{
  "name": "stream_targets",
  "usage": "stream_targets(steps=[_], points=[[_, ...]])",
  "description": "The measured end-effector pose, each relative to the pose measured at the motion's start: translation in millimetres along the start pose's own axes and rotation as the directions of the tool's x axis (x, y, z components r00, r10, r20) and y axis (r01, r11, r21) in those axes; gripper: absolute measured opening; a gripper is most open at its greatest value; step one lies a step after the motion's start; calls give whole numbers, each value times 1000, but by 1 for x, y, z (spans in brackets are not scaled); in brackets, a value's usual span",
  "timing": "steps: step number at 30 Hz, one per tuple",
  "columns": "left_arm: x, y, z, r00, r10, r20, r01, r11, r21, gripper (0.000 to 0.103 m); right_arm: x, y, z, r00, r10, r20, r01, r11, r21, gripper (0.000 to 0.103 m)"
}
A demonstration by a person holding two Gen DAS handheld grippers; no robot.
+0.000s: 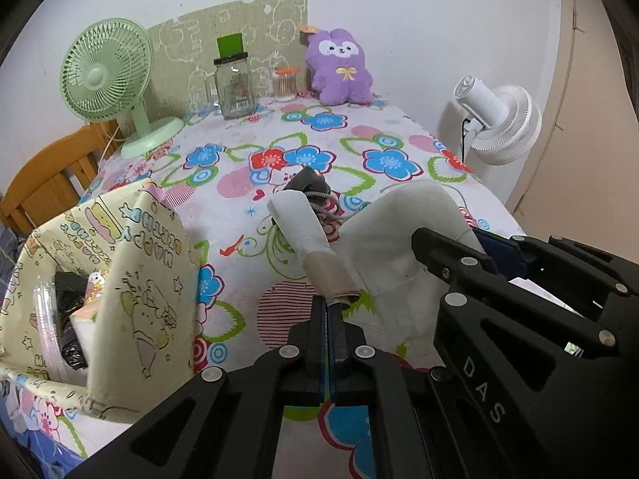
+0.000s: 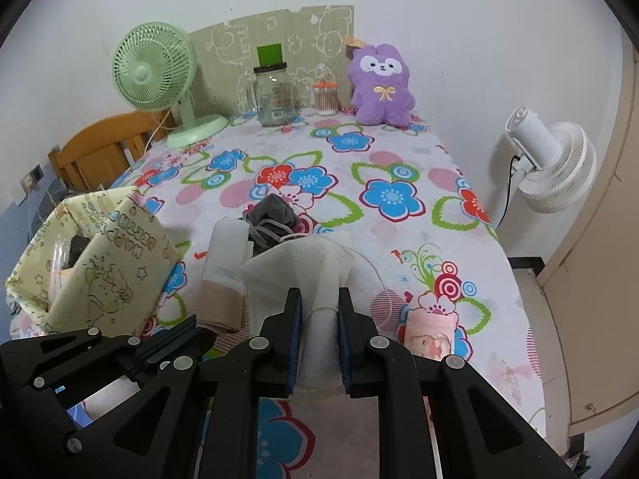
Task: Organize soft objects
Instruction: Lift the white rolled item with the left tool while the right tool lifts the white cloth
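My left gripper (image 1: 328, 309) is shut on the beige cuff of a white sock (image 1: 303, 235), which hangs tilted above the flowered table. In the right wrist view the same sock (image 2: 225, 263) sits left of my right gripper (image 2: 319, 315), which is shut on a second white sock (image 2: 307, 267) trailing a loose thread. Both grippers are side by side; the right gripper (image 1: 451, 245) shows at the right of the left wrist view, and the left gripper (image 2: 199, 329) at the lower left of the right wrist view. A grey sock (image 2: 275, 211) lies crumpled just beyond.
A cartoon-print fabric box (image 1: 139, 279) stands at the left table edge with black items and clear plastic inside. At the back stand a green fan (image 1: 108, 76), a glass jar (image 1: 235, 88), a swab container (image 1: 284, 86) and a purple plush (image 1: 339, 68). A white fan (image 2: 555, 163) is off the right edge.
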State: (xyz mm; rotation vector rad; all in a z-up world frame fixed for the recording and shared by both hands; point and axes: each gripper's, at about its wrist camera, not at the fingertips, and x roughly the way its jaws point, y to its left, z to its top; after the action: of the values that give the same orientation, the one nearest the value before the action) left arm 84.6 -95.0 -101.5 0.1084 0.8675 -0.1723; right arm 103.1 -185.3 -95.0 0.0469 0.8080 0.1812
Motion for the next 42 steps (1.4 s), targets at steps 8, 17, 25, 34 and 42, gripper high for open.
stream_targets(steps=[8, 17, 25, 34, 42], points=[[-26, -1, 4, 999, 2, 54, -2, 1000, 15, 0, -25, 4, 4, 999, -10, 45, 10, 1000, 6, 19], [-57, 2, 14, 992, -1, 123, -3, 999, 32, 0, -56, 11, 15, 994, -24, 107, 23, 1000, 7, 19], [-79, 7, 21, 985, -2, 171, -7, 999, 53, 0, -81, 20, 25, 988, -35, 154, 35, 999, 2, 19], [-94, 16, 23, 979, -9, 205, -2, 998, 58, 0, -97, 32, 31, 981, -44, 188, 46, 999, -3, 19], [-102, 31, 20, 975, 1, 221, -11, 999, 42, 0, -100, 47, 33, 980, -35, 197, 38, 999, -14, 19]])
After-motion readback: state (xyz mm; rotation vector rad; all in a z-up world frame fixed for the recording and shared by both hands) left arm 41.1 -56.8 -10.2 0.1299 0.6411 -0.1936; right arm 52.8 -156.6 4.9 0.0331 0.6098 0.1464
